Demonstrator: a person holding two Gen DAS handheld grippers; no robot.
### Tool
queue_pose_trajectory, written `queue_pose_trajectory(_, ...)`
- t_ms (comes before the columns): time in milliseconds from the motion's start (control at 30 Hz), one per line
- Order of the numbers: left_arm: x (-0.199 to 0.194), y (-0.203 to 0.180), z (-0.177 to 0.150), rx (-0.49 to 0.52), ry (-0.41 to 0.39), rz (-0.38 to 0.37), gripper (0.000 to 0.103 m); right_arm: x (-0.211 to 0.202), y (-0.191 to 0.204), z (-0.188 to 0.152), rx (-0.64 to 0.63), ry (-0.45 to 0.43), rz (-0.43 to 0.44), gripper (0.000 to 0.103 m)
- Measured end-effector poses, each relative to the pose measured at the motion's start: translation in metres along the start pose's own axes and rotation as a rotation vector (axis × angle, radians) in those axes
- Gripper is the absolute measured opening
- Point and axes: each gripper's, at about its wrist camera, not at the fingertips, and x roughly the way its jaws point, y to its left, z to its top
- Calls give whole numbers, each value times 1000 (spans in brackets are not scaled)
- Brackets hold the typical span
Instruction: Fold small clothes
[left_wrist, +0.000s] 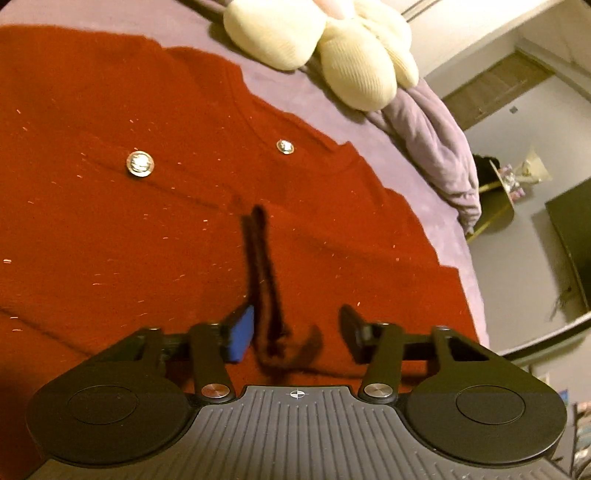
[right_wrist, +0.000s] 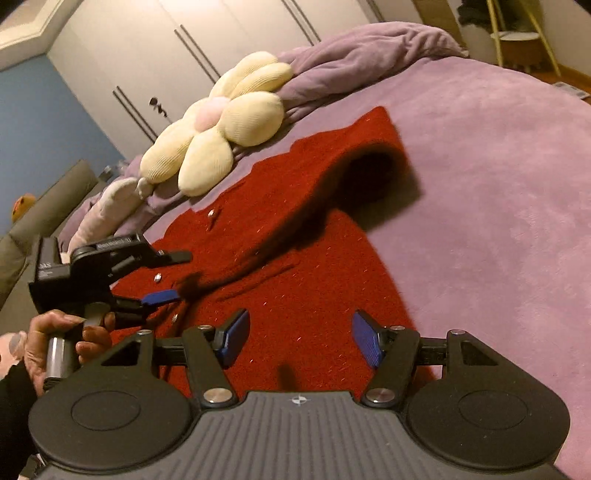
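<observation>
1. Right gripper (right_wrist: 299, 341) nearest the lens: jaws about half open, empty, over the red cardigan (right_wrist: 295, 258) lying on the purple bed (right_wrist: 498, 184).
2. Left gripper (left_wrist: 295, 332): jaws part open, gripping nothing; a dark strand runs between them, touching neither pad.
3. Risk, as I judge it: the sleeve (right_wrist: 362, 147) arches loosely across the body and could slump off-line; knit may snag.
4. Count: one cardigan, four buttons visible, one flower cushion (right_wrist: 221, 129), two grippers.
</observation>
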Motion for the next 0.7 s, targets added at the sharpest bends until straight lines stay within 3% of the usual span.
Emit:
queue_pose_trajectory(67, 5, -1, 2, -11, 5, -3, 13, 2, -2, 6, 18, -8, 10, 63)
queue_pose_trajectory(167, 3, -5, 8, -10, -6, -17, 12, 7, -2, 17, 35, -23, 23, 63)
queue_pose_trajectory(333, -43, -17, 40, 131, -126, -30, 12, 23, 0, 45, 81, -56, 60, 63)
queue_pose_trajectory(433, -70, -10, 61, 208, -221, 71, 12, 39, 2, 61, 126, -56, 104, 63)
queue_pose_trajectory(533, -79, 9, 72, 281, -265, 235, 12, 58, 6, 71, 149, -47, 133, 63)
queue_pose_trajectory(600, -71, 28, 72, 273, -245, 310, 13, 74, 6, 75, 193, -30, 143, 63)
queue_pose_trajectory(700, -55, 56, 67, 195, -170, 295, 27, 101, -3, 78, 331, 3, 171, 63)
